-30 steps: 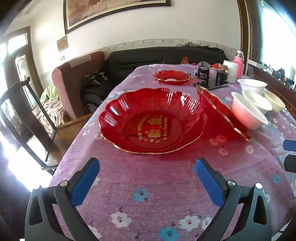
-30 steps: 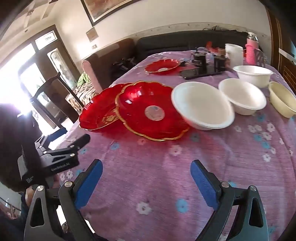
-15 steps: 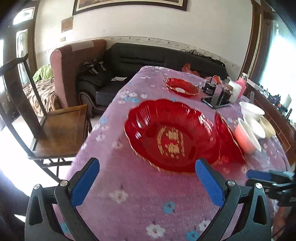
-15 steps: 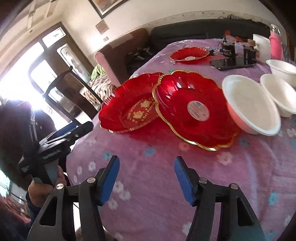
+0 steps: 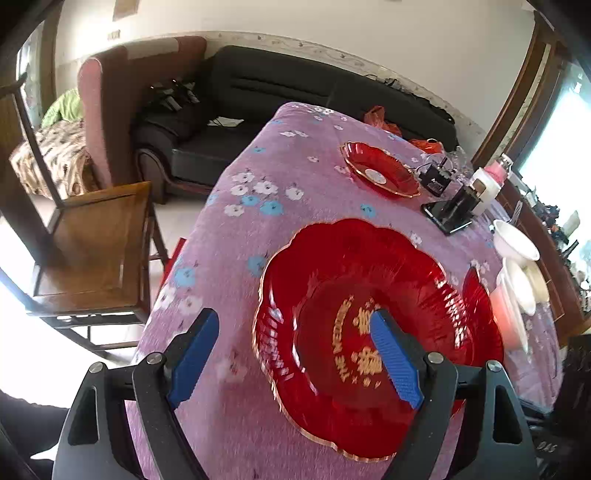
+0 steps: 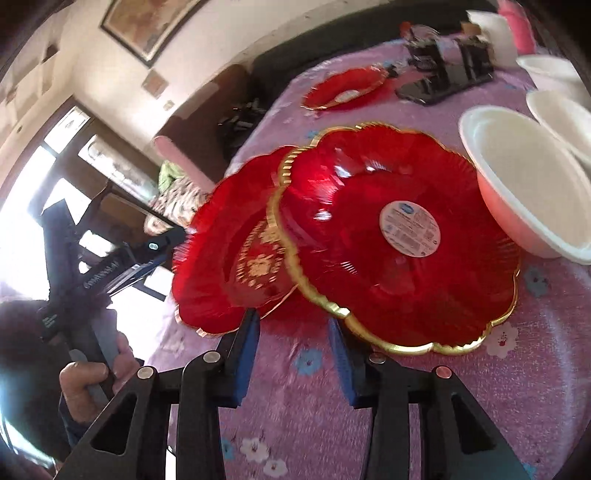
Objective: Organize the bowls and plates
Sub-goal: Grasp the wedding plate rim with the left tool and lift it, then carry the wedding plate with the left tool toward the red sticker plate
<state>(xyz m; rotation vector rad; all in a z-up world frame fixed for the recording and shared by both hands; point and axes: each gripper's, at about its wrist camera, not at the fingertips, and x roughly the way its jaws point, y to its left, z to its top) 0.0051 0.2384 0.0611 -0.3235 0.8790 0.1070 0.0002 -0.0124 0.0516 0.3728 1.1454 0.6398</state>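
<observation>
My left gripper is open astride the near rim of the red plate on the table, my right gripper open beside it; it looks thin, stiff, slick, so I'd pinch the scalloped rim.

home living room | black sofa — armchair — framed painting
</observation>
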